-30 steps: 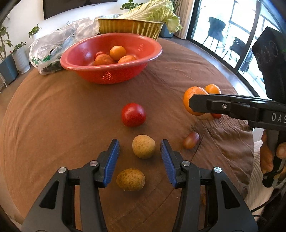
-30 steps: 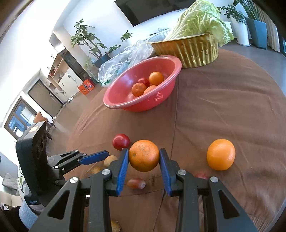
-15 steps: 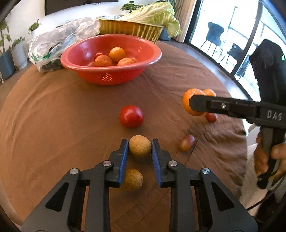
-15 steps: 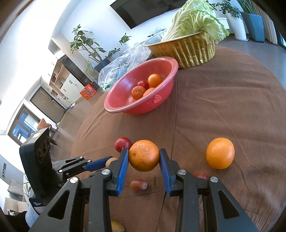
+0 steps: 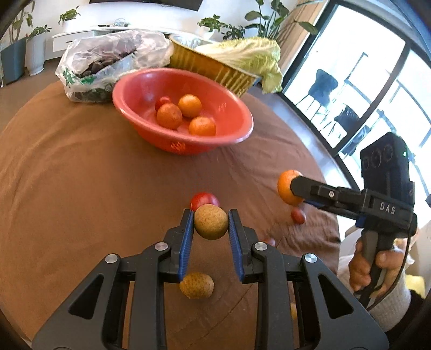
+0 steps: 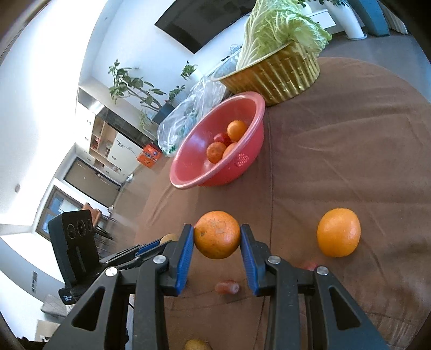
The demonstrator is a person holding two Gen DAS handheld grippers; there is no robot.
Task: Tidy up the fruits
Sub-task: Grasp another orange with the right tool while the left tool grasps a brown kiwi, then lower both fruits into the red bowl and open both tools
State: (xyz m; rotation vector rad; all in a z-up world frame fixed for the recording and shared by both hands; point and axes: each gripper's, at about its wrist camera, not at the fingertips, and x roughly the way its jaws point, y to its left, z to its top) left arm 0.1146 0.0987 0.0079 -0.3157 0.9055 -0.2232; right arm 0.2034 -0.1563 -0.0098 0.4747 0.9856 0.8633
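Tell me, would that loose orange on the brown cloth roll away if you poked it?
Probably: the loose round orange has nothing beside it on the brown tablecloth. The soft, creased cloth might slow it. Its skin looks firm, so a nudge likely wouldn't hurt it.

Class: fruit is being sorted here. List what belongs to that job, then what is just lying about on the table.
Job: left claw gripping a brown fruit; right claw gripping an orange; red bowl; loose orange; tomato.
Lying about: gold basket, cabbage, plastic bag.
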